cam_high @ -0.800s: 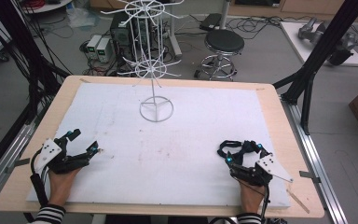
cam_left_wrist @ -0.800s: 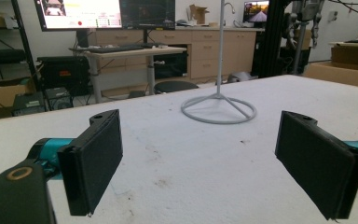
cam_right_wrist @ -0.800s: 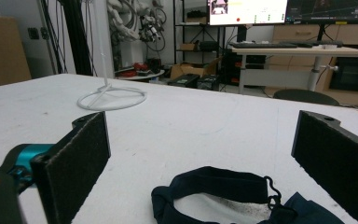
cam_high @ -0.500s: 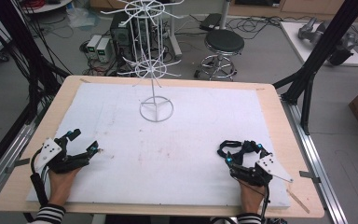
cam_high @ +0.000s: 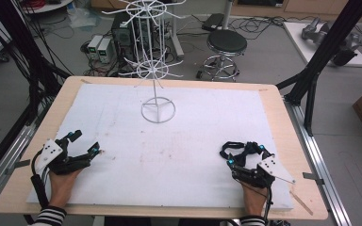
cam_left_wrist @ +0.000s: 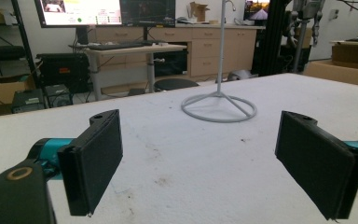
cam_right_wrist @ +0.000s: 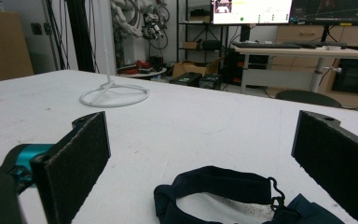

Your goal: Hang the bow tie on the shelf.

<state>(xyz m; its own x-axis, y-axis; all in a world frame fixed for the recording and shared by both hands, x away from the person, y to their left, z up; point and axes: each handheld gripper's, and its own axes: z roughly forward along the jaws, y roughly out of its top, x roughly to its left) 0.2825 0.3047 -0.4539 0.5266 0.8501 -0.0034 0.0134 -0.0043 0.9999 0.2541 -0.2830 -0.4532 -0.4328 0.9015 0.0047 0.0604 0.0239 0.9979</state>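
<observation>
While both hands rest at the near edge of the bench [cam_high: 122, 117], my left claw [cam_high: 87, 143] has its jaws spread wide, nothing between them. My right claw [cam_high: 230, 155] is likewise spread wide, with a dark blue strap [cam_right_wrist: 223, 191] lying on the white surface between its jaws. White wire rack [cam_high: 156, 70] stands upright at the far middle, well apart from both.

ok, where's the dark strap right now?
The dark strap lies on the white mat at the near right in the high view, just ahead of the right gripper, between its open jaws in the right gripper view.
</observation>
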